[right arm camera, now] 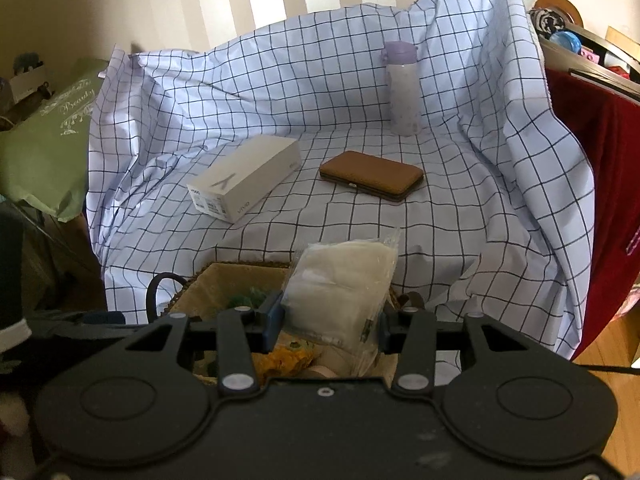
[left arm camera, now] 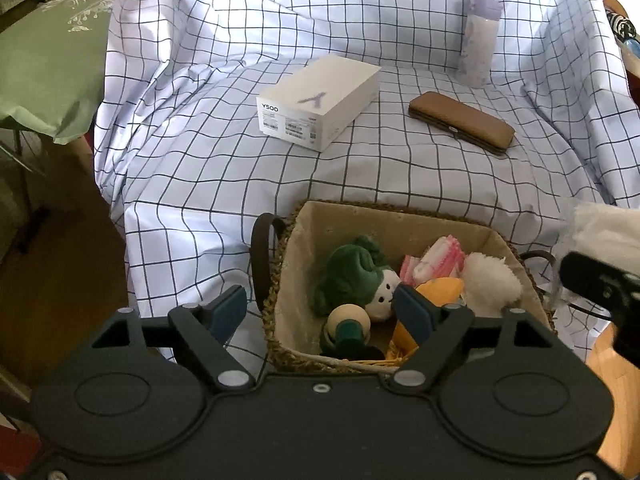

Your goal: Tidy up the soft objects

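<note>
— What sits in the woven basket?

— Soft toys, heaped against its right wall: a green plush with a small white face, tipped on its side; a fluffy white plush to the right of it; a pink-and-white striped soft piece behind them, at the basket's far side; something orange in front, partly hidden.

— And the pale packet?

— A cream soft pad in a clear wrapper, upright above the basket's near edge, clamped at its lower end. What it is, I can't quite tell.
</note>
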`<state>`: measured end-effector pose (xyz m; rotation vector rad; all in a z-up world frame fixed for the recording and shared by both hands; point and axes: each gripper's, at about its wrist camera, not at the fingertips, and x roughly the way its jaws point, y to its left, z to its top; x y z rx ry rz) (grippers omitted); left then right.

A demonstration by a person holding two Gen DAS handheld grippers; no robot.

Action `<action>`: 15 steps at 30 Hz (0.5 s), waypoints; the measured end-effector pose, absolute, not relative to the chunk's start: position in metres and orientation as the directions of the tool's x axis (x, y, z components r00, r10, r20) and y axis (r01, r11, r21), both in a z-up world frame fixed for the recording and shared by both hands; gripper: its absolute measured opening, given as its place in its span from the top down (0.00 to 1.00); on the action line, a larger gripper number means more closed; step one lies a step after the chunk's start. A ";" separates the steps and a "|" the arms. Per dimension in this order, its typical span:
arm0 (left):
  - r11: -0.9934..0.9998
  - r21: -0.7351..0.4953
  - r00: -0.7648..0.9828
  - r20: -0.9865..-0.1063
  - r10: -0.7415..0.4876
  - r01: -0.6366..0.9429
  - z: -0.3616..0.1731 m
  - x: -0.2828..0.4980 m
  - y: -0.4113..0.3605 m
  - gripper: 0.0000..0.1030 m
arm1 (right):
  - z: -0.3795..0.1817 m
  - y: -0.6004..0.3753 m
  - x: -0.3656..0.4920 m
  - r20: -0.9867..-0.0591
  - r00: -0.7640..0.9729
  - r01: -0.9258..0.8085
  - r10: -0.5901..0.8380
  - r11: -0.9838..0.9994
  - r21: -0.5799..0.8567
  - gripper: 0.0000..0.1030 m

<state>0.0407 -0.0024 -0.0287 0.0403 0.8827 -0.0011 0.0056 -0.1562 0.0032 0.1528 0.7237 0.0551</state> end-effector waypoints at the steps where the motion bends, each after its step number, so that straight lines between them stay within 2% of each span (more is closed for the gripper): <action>1: 0.999 0.036 0.635 -0.772 0.016 0.018 -0.029 0.041 -0.003 0.24 | 0.003 -0.155 0.006 -0.650 0.753 0.001 0.100 0.988 0.154 0.52; 2: 0.999 0.037 0.635 -0.773 0.017 0.018 -0.029 0.041 -0.003 0.24 | 0.002 -0.154 0.007 -0.648 0.755 0.003 0.096 0.989 0.149 0.43; 3: 0.999 0.038 0.634 -0.773 0.018 0.018 -0.029 0.040 -0.003 0.24 | 0.002 -0.153 0.008 -0.646 0.758 0.007 0.088 0.990 0.144 0.40; 15: 0.999 0.043 0.635 -0.773 0.021 0.018 -0.029 0.037 -0.002 0.23 | -0.001 -0.164 0.003 -0.657 0.753 0.071 0.033 0.989 0.130 0.38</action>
